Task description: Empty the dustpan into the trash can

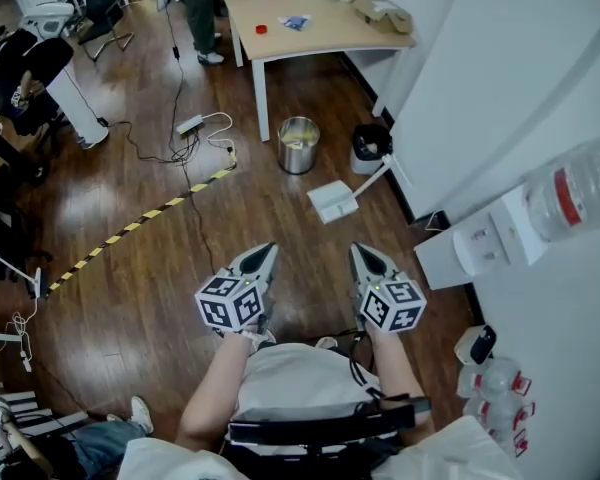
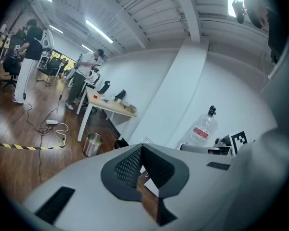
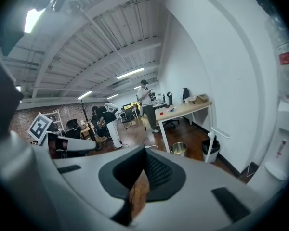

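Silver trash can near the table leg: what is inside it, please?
The silver trash can has no lid. Something pale and yellowish shows inside, too small to identify. Its wall hides anything lying deeper.

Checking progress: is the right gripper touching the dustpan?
Apart. The head view shows bare floor between the right gripper and the dustpan lying ahead of it.

The floor (image 1: 150,268) is dark wood planking with a soft sheen. The trash can (image 1: 298,145) is shiny metal; the dustpan (image 1: 333,201) looks smooth white plastic.
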